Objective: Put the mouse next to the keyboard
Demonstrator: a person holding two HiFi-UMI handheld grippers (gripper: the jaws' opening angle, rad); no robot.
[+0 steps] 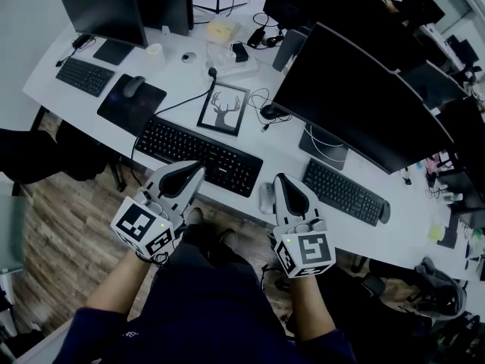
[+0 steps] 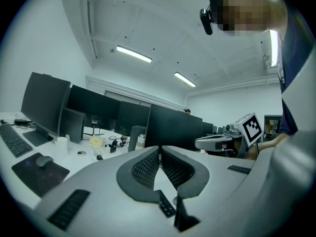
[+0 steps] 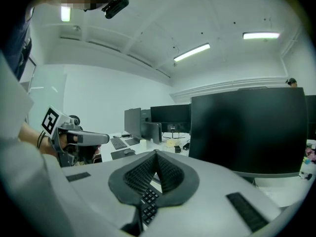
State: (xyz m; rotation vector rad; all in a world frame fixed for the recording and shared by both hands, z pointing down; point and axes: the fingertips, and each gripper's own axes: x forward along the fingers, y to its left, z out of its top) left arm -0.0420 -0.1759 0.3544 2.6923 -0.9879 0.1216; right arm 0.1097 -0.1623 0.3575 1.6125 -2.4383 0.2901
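A grey mouse lies on the white desk at its front edge, just right of the black middle keyboard. My right gripper hovers right beside the mouse, its tips over the desk edge; its jaws meet at the tips with nothing between them. My left gripper hangs over the front edge of the same keyboard. It is shut too and holds nothing. In both gripper views the keyboard's keys show below the jaws.
A second black keyboard lies to the right under a large monitor. A framed deer picture and a black mouse lie behind the middle keyboard. Far left are a mouse pad with a mouse, a third keyboard and more monitors.
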